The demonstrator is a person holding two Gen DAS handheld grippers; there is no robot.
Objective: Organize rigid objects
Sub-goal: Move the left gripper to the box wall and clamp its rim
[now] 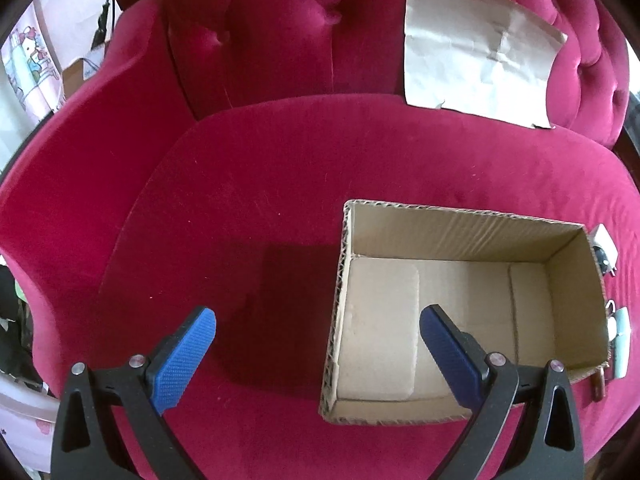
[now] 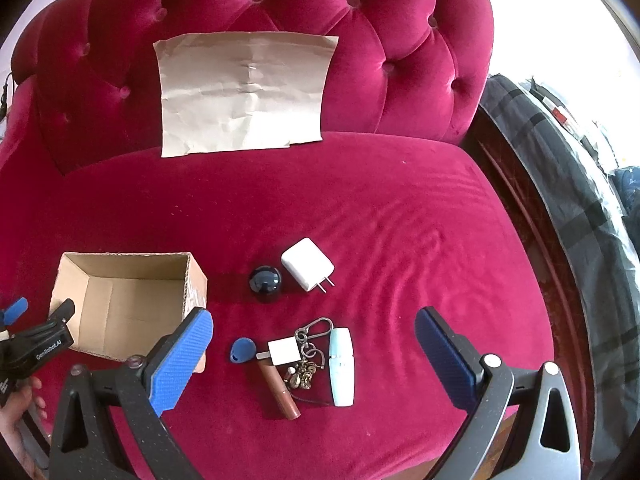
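Observation:
An empty cardboard box sits on the red velvet seat. To its right lie a white charger, a dark blue ball, a blue key fob, a small white plug, a key ring with carabiner, a brown tube and a pale blue case. My left gripper is open and empty over the box's left wall. My right gripper is open and empty above the small items.
A creased brown paper sheet leans on the tufted backrest. A dark plaid blanket lies beyond the seat's right edge. In the left wrist view, the charger and pale case peek past the box.

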